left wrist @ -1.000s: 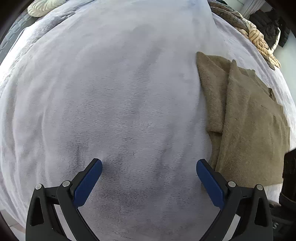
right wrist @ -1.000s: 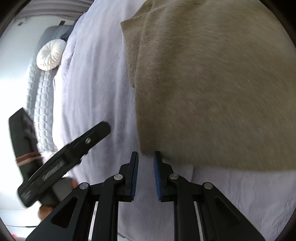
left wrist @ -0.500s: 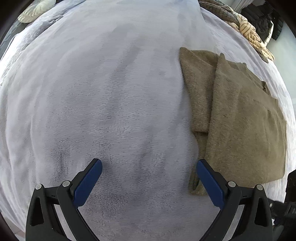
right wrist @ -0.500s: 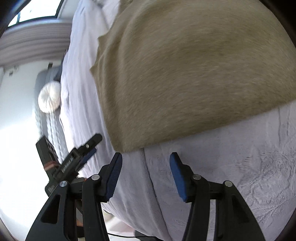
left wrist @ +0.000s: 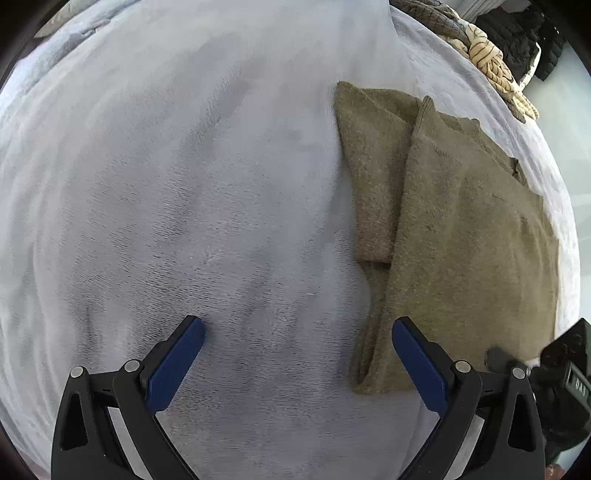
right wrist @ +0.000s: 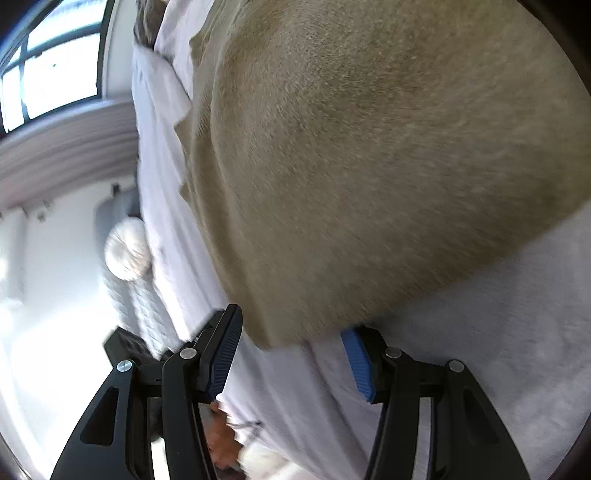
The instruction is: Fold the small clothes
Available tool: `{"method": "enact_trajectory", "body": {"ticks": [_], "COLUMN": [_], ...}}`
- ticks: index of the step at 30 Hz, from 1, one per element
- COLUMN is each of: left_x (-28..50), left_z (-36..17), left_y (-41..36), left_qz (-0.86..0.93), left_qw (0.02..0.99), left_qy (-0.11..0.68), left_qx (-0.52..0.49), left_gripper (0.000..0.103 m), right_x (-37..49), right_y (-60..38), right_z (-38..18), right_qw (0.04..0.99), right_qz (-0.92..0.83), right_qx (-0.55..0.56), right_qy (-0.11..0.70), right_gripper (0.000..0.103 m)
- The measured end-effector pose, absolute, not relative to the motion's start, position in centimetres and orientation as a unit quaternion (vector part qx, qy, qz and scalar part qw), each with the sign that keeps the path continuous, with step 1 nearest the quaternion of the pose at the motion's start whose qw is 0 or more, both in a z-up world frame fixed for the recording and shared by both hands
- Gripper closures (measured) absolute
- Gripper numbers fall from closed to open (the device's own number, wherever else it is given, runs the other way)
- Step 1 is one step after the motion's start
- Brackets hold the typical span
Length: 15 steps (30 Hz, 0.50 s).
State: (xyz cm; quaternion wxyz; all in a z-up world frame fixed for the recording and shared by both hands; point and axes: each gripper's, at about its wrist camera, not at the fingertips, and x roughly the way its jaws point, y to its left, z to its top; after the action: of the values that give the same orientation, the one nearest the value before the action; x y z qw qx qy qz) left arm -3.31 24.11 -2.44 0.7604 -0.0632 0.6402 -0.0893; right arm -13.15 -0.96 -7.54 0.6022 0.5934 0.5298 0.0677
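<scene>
I see a pale plush blanket filling most of my left view. At its upper right edge lies a heap of striped cloth, with dark clothes beyond it. My right view shows a window upper left and a round white cushion at mid left.

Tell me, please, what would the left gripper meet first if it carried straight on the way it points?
Probably the bare grey blanket: the open left gripper points down at it, with the olive garment off to its right side. Depth is unclear.
</scene>
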Motion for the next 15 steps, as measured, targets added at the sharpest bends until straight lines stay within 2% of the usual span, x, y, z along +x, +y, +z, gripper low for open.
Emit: {"method": "enact_trajectory", "body": {"ticks": [3, 4, 5, 6, 7, 15], "left_x": [-2.8, -3.1, -3.0, -2.8, -2.6, 0.9], "left_z": [-2.7, -2.8, -2.9, -3.0, -3.0, -4.6], "left_y": [23.8, 24.1, 24.1, 24.1, 24.0, 20.7], "left_qz": [-0.098, -0.102, -0.109, -0.116, -0.128, -0.245], "left_qw": [0.754, 0.75, 0.746, 0.742, 0.736, 0.67], "left_qy": [0.645, 0.647, 0.649, 0.65, 0.652, 0.661], "left_qx": [-0.076, -0.086, -0.1, -0.112, -0.129, -0.232], "left_gripper": [0.001, 0.001, 0.001, 0.001, 0.001, 0.001], "right_x": [-12.4, -12.2, -11.9, -11.6, -11.4, -9.0], "right_y": [-0.8, -0.7, -0.6, -0.3, -0.2, -1.8], "right_z": [-8.4, -8.7, -9.1, -9.4, -9.4, -4.4], "right_qw": [0.583, 0.575, 0.566, 0.558, 0.554, 0.607], "right_qz": [0.068, 0.07, 0.071, 0.074, 0.079, 0.16], "right_qx": [0.632, 0.643, 0.653, 0.661, 0.663, 0.627], "right_qy": [0.505, 0.501, 0.499, 0.496, 0.497, 0.46], "right_gripper": [0.043, 0.047, 0.073, 0.09, 0.095, 0.095]}}
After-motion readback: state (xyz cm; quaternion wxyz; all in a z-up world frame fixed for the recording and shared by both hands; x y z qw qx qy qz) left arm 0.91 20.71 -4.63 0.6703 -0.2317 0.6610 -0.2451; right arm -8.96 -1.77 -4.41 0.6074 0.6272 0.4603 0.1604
